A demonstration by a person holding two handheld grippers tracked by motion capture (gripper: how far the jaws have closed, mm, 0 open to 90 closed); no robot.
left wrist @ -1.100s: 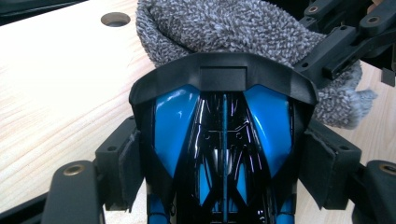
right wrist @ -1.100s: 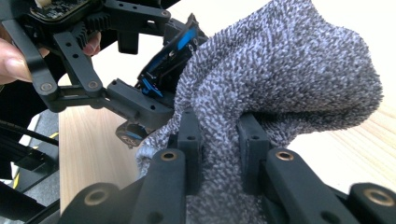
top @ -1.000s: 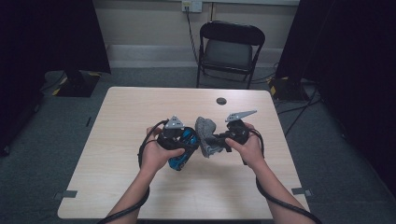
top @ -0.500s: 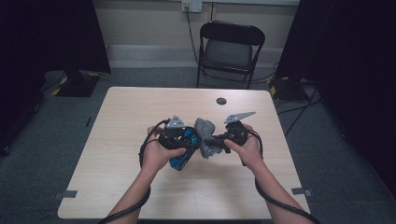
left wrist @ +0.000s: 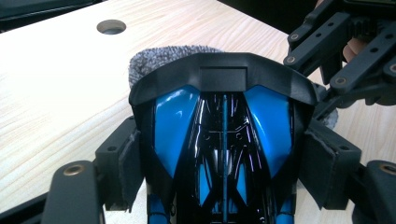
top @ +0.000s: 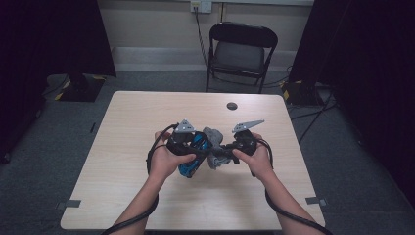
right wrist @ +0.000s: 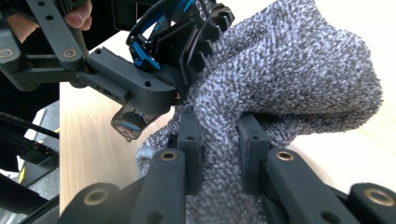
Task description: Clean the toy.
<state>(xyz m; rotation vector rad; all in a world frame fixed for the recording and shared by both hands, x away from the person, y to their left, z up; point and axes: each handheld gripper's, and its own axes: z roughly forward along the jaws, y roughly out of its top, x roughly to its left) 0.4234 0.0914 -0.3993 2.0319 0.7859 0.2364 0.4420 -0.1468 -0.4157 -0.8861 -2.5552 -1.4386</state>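
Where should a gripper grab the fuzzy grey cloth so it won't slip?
Probably where the right gripper pinches it now: the bunched lower fold of the grey cloth, coming from below. The rest is draped against the blue and black object in the left gripper.

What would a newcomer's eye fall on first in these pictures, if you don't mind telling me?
First, the glossy blue and black object clamped between the pads of the left gripper, held over the middle of the pale wooden table. Next, the fuzzy grey cloth pinched in the right gripper, pressed up against that object. Beyond the table's far edge stands an empty black folding chair.
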